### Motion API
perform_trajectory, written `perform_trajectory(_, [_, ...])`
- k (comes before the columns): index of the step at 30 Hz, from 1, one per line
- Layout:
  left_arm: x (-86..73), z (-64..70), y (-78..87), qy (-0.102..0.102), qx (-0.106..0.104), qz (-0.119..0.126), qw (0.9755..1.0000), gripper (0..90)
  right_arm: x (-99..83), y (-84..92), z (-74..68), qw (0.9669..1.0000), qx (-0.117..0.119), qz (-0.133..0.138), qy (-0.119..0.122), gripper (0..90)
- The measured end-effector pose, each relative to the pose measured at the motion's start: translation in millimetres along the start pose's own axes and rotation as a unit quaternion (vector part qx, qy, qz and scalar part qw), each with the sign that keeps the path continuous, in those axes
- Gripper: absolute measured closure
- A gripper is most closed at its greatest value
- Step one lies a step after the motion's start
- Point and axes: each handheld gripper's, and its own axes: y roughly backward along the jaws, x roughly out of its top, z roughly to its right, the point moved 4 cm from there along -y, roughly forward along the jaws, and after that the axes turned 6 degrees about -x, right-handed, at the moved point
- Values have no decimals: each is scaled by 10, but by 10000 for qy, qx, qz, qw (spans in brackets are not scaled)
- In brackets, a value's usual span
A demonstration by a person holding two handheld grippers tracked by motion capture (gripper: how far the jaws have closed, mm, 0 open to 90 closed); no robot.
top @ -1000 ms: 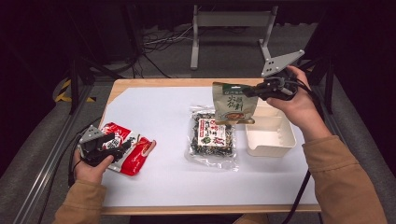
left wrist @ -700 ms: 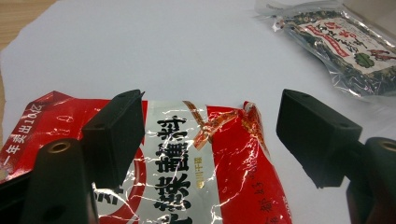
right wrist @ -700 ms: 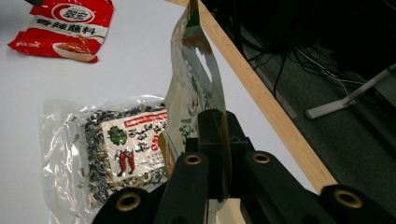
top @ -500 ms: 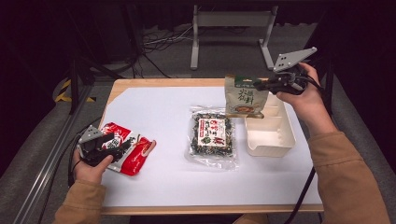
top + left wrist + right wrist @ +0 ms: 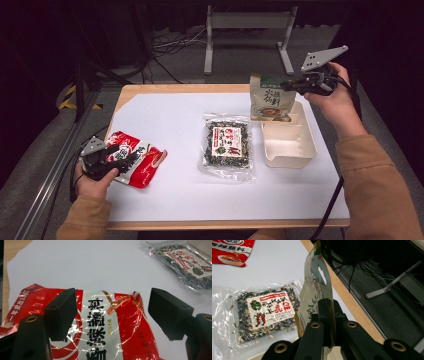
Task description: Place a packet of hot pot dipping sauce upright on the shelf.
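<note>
nearest the person, the left gripper (image 5: 107, 162) sits over the red packet (image 5: 135, 162) at the near left of the white sheet (image 5: 165, 125), and it has not shifted over the last second; in the left gripper view its jaws stand wide apart, one to each side of the red packet (image 5: 110, 325), hovering above the foil without pressing on it, so nothing is held there. further in, at the middle of the sheet, the clear bag of dark dried mix (image 5: 227, 145) lies flat where it lay before, just beside the cream tray (image 5: 290, 145). the change is at the far right: the right gripper (image 5: 300, 84) is clamped tight on the top edge of the green-and-tan pouch (image 5: 270, 97), and the right gripper view shows the pouch's (image 5: 317, 290) thin upper edge pinched between the closed jaws. a second ago the pouch hung over the gap between the clear bag and the tray; now it has been carried right and back, so it hangs upright over the tray's far left corner, its lower edge at about rim level, whether touching i cannot tell. i judge that the pouch is being put into the tray and only the lowering and release remain, after which the clear bag and the red packet would probably follow.
</note>
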Motion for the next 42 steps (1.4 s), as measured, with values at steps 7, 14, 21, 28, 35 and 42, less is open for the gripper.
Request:
perform_trajectory(7, [-58, -26, 77, 75, 81, -15, 9999, 239, -40, -4, 123, 10000, -74, -10, -2, 896])
perform_trajectory(14, [-105, -39, 141, 104, 146, -2, 9998, 237, -71, -8, 234, 9999, -143, -3, 18, 896])
perform_trajectory(21, [-156, -28, 202, 85, 163, -5, 9998, 231, -135, -40, 317, 9999, -159, -8, -17, 896])
perform_trajectory(28, [-198, -27, 254, 94, 170, -4, 9998, 227, -190, -88, 426, 9997, -219, -25, -64, 896])
perform_trajectory(35, [-208, -5, 250, 75, 109, -3, 9999, 224, -267, -122, 528, 9993, -332, -87, -127, 896])
perform_trajectory(42, [-206, -2, 245, 55, 95, -2, 9999, 224, -347, -172, 567, 9991, -390, -98, -139, 896])
